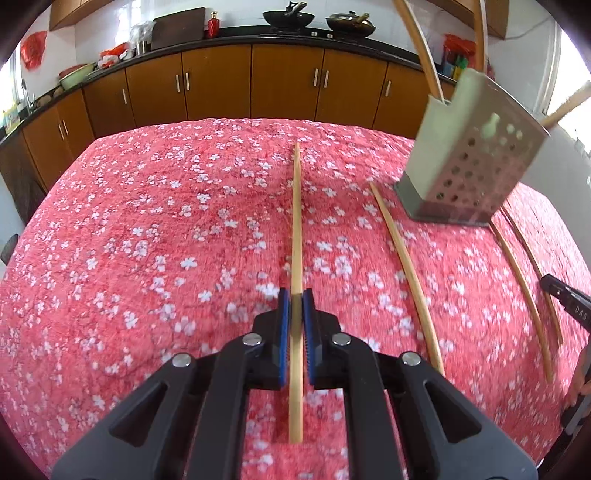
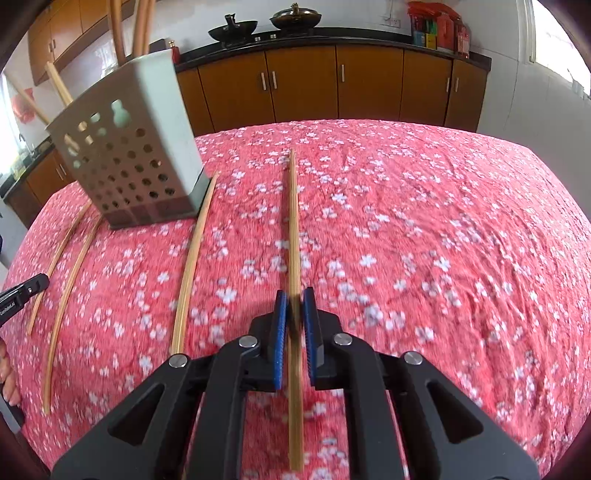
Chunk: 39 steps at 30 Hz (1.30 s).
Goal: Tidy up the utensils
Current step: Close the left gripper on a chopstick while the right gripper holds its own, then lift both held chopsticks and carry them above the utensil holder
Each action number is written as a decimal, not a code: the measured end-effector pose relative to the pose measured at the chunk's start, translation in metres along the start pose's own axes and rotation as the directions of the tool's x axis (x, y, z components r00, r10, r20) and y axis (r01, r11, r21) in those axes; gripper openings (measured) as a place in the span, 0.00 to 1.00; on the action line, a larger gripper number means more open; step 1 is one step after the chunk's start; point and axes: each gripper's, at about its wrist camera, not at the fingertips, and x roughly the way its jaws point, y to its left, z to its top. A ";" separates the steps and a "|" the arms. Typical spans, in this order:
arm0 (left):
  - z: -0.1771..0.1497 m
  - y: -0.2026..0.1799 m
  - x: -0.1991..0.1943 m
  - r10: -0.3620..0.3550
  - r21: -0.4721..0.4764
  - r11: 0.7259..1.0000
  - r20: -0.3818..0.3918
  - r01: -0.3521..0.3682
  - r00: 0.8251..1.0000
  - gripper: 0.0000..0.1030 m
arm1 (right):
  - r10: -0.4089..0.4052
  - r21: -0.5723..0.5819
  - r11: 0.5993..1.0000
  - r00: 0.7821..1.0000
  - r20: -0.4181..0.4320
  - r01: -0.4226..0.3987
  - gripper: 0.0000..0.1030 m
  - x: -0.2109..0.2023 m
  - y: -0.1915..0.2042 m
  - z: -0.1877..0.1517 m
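Note:
In the left wrist view my left gripper [image 1: 295,300] is shut on a bamboo chopstick [image 1: 296,221] that runs straight ahead between the blue pads [image 1: 283,314]. In the right wrist view my right gripper [image 2: 295,301] is likewise shut on another chopstick [image 2: 293,221]. A pale perforated utensil holder [image 1: 469,158] [image 2: 129,158] stands on the table between the two grippers, with several chopsticks [image 1: 421,48] [image 2: 142,26] sticking out of its top. Three loose chopsticks [image 1: 406,273] [image 2: 192,262] lie on the cloth in front of the holder.
The table wears a red flowered cloth [image 1: 147,240] [image 2: 443,240]. The other gripper's tip shows at each view's edge [image 1: 565,299] [image 2: 26,291]. Brown cabinets [image 1: 221,81] and a counter with woks [image 1: 288,16] run behind the table.

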 end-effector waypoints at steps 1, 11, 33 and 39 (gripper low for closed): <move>-0.003 0.000 -0.002 -0.001 0.004 1.000 -0.001 0.001 1.000 0.10 | 0.003 0.003 1.000 1.000 0.000 -0.003 0.10 -0.002 0.000 -0.002; -0.012 -0.003 -0.011 0.024 0.027 0.999 -0.006 -0.023 1.000 0.08 | 0.021 0.026 0.999 1.000 0.001 -0.021 0.08 -0.010 0.002 -0.010; 0.046 0.010 -0.130 -0.021 -0.057 0.997 0.316 0.041 0.948 0.08 | 0.045 0.068 0.995 0.930 0.365 -0.075 0.08 -0.129 -0.018 0.037; 0.037 0.010 -0.106 -0.014 0.012 1.000 0.232 0.011 0.973 0.21 | 0.061 0.053 0.995 0.926 0.373 -0.087 0.08 -0.133 -0.012 0.037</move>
